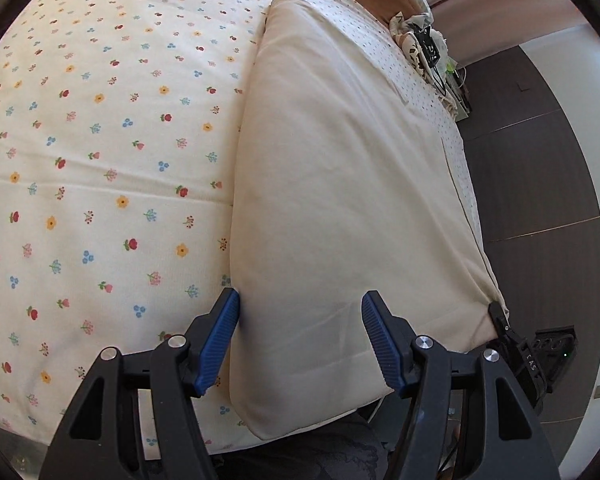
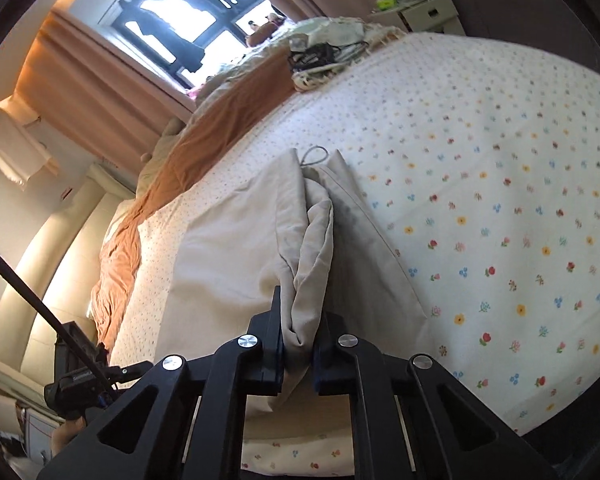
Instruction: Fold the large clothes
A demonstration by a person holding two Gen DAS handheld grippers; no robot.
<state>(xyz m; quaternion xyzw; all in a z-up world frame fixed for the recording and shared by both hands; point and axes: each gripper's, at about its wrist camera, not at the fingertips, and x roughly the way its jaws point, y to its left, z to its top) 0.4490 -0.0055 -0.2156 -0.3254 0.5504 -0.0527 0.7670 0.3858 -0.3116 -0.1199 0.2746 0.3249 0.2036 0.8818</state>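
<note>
Left hand-held gripper (image 1: 300, 344) gapes over the cream garment (image 1: 340, 200); only the right wrist view shows the right hand-held gripper (image 2: 300, 344) pinching its bunched edge.

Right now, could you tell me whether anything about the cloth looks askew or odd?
Only the far corner of the plain cream cloth: a thin grey loop sticks out past its edge. The right gripper pinches a bunched fold; the left gripper is open.

Floral bedsheet (image 1: 100, 140), orange blanket (image 2: 204, 148), window (image 2: 188, 20).
</note>
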